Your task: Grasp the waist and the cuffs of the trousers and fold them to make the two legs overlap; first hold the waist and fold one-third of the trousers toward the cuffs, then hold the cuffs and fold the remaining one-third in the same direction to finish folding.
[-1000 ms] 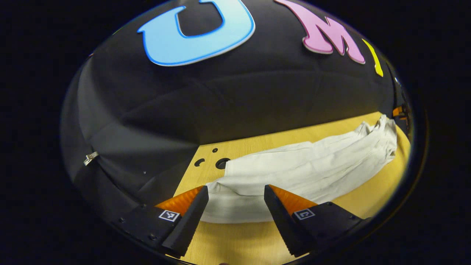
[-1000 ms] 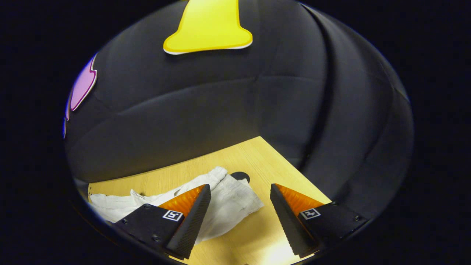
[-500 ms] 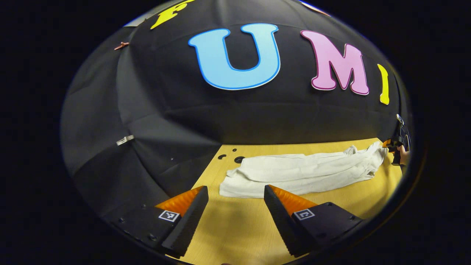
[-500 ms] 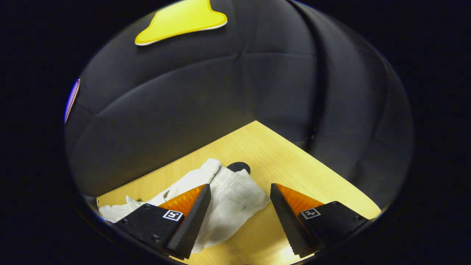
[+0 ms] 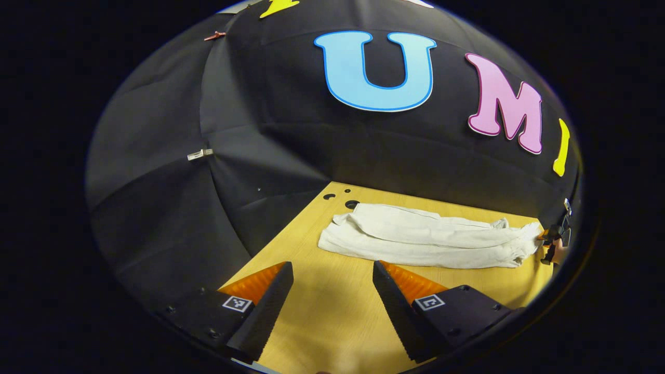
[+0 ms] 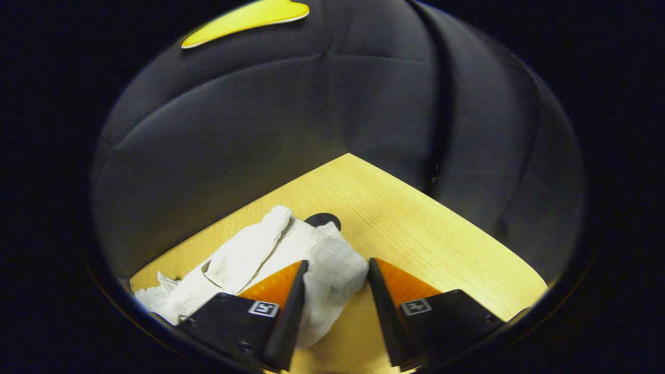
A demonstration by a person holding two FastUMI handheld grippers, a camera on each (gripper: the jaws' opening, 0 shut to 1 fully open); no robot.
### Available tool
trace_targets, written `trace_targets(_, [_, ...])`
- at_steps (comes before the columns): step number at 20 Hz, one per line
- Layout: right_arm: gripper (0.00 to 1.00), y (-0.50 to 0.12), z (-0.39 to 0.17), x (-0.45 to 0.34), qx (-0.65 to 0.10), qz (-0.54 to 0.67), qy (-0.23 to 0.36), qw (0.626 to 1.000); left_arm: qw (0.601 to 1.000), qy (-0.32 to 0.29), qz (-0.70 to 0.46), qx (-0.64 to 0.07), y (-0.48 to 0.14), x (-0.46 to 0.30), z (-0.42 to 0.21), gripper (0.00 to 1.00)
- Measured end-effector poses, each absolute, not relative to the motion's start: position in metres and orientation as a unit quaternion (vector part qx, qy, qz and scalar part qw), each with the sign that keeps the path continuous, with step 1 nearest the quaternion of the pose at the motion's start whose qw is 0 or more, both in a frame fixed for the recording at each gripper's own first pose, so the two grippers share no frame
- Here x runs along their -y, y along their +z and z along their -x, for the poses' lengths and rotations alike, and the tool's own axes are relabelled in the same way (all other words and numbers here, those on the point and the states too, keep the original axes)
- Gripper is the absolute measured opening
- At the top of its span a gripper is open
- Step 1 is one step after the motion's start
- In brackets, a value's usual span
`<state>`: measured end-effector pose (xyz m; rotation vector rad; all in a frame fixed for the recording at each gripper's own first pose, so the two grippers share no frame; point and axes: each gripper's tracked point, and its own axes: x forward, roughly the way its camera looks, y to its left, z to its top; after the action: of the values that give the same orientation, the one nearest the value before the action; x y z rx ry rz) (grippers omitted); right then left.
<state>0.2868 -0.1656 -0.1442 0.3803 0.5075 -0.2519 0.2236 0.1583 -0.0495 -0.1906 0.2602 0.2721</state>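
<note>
Left gripper view: table [image 5: 332, 322], trousers [image 5: 426, 236] lying lengthwise across it near the back wall. My left gripper [image 5: 332, 272] is wide open, holding nothing, short of them. My right gripper [image 6: 335, 270] is partly closed around the waist end, grip unclear.

In the left gripper view, the left gripper [image 5: 332, 291] is being shown as two wedge-shaped fingers [image 5: 265, 311] with ribbed inner faces. Each finger is being carried by a black block fastened with small screws and marked with a small square black-and-white tag. In the right gripper view, the right gripper [image 6: 335, 291] is being shown with the same build, tags and screws.
</note>
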Motion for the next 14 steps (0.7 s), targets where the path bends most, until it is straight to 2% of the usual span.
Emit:
trace_targets(1, [0.51, -0.148, -0.288, 0.163, -0.254, -0.189, -0.119, 0.941, 0.978, 0.132, 0.095, -0.131, -0.051, -0.153, -0.225, 0.98])
trace_targets(2, [0.38, -0.147, -0.284, 0.161, -0.254, -0.185, -0.114, 0.942, 0.978, 0.127, 0.096, -0.133, -0.054, -0.149, -0.226, 0.98])
trace_targets(3, [0.46, -0.153, -0.279, 0.157, -0.265, -0.185, -0.104, 0.941, 0.978, 0.122, 0.100, -0.133, -0.057, -0.143, -0.228, 0.98])
trace_targets(4, [0.35, -0.152, -0.272, 0.156, -0.269, -0.175, -0.093, 0.942, 0.978, 0.115, 0.109, -0.137, -0.061, -0.135, -0.229, 0.98])
trace_targets(7, [0.18, -0.153, -0.254, 0.154, -0.269, -0.148, -0.073, 0.949, 0.975, 0.098, 0.131, -0.152, -0.078, -0.112, -0.227, 0.98])
trace_targets(10, [0.16, -0.147, -0.260, 0.155, -0.268, -0.170, -0.087, 0.944, 0.975, 0.089, 0.124, -0.159, -0.086, -0.102, -0.223, 0.98])
trace_targets(14, [0.15, -0.102, -0.254, 0.158, -0.210, -0.165, -0.088, 0.960, 0.976, 0.090, 0.124, -0.155, -0.084, -0.108, -0.218, 0.98])
